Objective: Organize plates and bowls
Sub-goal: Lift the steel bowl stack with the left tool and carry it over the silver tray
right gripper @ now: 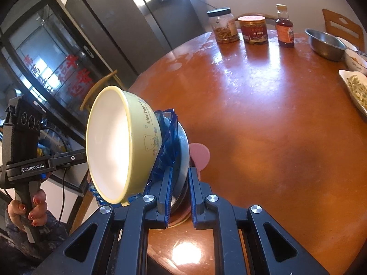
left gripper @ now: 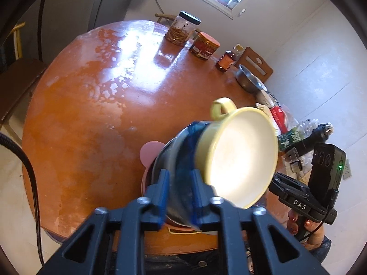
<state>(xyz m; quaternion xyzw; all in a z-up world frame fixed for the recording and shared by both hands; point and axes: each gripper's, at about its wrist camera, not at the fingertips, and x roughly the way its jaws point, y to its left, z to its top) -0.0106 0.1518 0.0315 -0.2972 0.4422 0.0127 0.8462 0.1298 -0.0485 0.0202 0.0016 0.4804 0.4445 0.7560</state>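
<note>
Blue pads of my left gripper [left gripper: 179, 197] are clamped on one edge of a nested stack; my right gripper [right gripper: 180, 192] is clamped on the opposite edge. I hold the stack tilted, apparently lifted off the round wooden table [left gripper: 96, 96]. From the grip outward it comprises a steel bowl [right gripper: 183, 146], a blue translucent dish [right gripper: 168, 135], then a yellow bowl [left gripper: 240, 158] with a handle. A pink plate [right gripper: 200, 154] lies just beyond; whether it touches the stack I cannot tell. I judge gathering is largely done. Setting the stack down remains, and a second steel bowl [right gripper: 325, 43] sits well apart.
</note>
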